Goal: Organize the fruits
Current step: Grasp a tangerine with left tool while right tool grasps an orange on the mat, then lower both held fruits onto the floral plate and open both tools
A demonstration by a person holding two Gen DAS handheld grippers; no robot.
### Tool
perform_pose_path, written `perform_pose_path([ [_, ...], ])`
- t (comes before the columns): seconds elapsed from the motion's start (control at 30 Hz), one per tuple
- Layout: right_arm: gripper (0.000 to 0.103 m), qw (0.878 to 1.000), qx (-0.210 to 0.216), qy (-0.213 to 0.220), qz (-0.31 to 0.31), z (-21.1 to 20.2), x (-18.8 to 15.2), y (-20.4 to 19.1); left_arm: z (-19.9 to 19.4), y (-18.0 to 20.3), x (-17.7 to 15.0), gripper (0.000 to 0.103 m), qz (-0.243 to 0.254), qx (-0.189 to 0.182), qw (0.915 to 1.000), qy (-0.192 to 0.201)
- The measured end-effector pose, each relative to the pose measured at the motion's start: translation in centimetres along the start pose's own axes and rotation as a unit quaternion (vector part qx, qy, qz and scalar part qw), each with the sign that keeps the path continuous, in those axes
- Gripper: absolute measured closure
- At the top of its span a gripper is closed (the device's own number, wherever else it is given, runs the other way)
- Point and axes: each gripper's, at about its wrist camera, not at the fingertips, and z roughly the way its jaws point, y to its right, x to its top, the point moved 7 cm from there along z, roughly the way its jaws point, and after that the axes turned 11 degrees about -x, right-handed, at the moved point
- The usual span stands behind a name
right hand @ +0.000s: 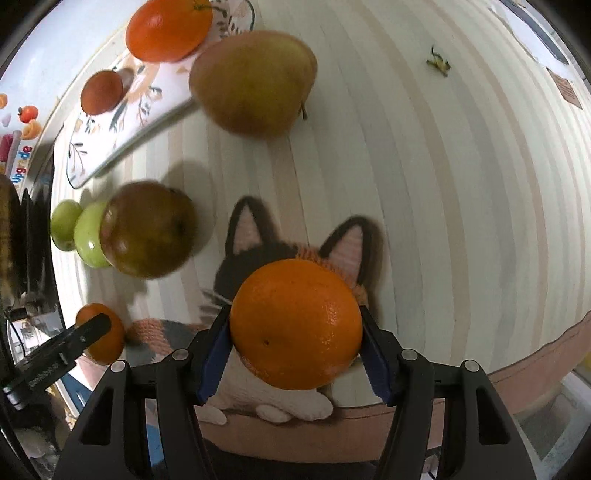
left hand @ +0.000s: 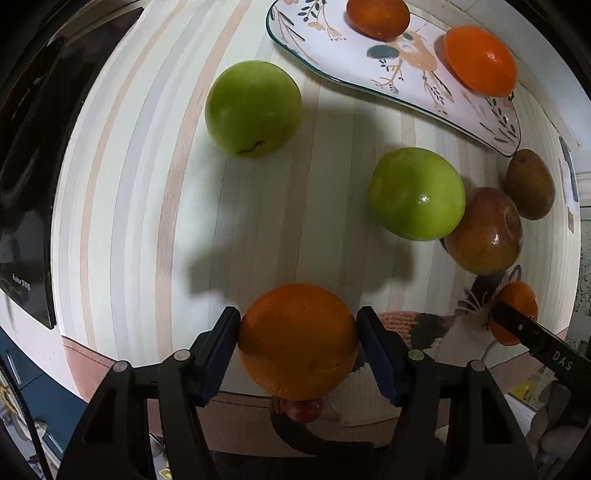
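Observation:
My left gripper (left hand: 298,312) is shut on an orange (left hand: 297,341), one blue pad pressing each side, above the striped table's near edge. My right gripper (right hand: 294,312) is shut on a second orange (right hand: 295,325) over a knitted cat mat (right hand: 258,251). A flowered plate (left hand: 354,59) at the back holds two oranges (left hand: 480,59), one darker (left hand: 377,16). Loose on the table lie two green apples (left hand: 253,109) (left hand: 416,194), a red-brown apple (left hand: 484,230) and a brownish pear (right hand: 255,83).
A black appliance (left hand: 29,166) stands along the table's left side. The table's pink-trimmed front edge (right hand: 535,369) runs just below both grippers. A small yellow-green scrap (right hand: 437,64) lies far right on the striped cloth (right hand: 461,184).

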Motion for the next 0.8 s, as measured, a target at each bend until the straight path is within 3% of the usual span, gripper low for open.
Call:
perform_pose_path([
  [0.3, 0.036, 1.000, -0.013, -0.001, -0.009, 0.3, -0.9, 0.1, 0.4, -0.8, 0.1, 0.038, 0.009, 0.005, 0.9998, -0.019],
  [0.4, 0.036, 1.000, -0.018, -0.002, -0.011, 0.3, -0.9, -0.1, 1.4, -1.1, -0.7, 0.038, 0.001, -0.006, 0.9991, -0.042],
  [0.43, 0.036, 1.000, -0.020, -0.002, -0.013, 0.3, -1.0, 0.0, 2.2, -0.2, 0.6, 0.038, 0.001, -0.007, 0.9990, -0.044],
  [0.63, 0.036, 1.000, -0.021, 0.003, -0.013, 0.5, -0.1, -1.5, 1.9, -1.0, 0.8, 0.040, -0.007, -0.008, 0.9997, -0.023],
  [0.8, 0.037, 0.999, -0.024, 0.011, -0.022, 0.2, -0.1, -1.4, 0.5, -0.9, 1.0, 0.040, 0.016, 0.015, 0.9998, 0.003],
])
